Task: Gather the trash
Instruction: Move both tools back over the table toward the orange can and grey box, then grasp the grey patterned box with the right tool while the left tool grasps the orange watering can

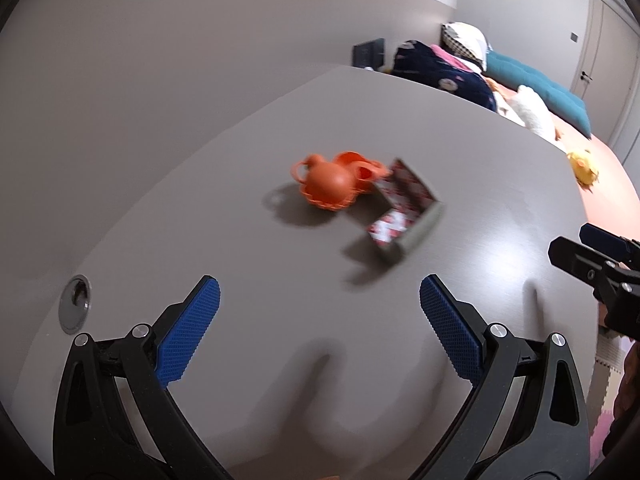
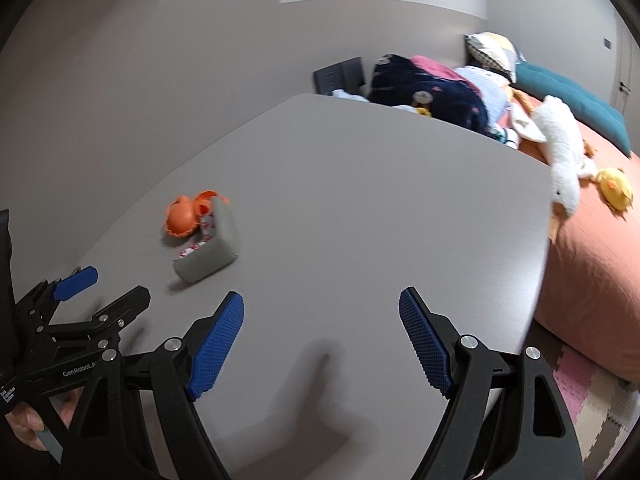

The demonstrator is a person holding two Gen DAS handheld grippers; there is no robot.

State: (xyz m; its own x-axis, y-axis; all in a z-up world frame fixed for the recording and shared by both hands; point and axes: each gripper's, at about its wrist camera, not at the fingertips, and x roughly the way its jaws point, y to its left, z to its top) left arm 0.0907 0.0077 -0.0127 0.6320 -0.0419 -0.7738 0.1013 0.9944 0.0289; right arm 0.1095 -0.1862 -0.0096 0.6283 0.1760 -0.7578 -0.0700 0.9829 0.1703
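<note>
Left gripper (image 1: pixel 320 300) gapes wide and empty at lower centre of its frame; right gripper (image 2: pixel 321 308) likewise gapes, holding nothing; the torn box (image 1: pixel 404 210) lies mid-frame on the grey table (image 1: pixel 240 160), touching the orange plastic shell (image 1: pixel 328 182); this looks like the approach step; next, advance the left gripper and straddle the box.
</note>
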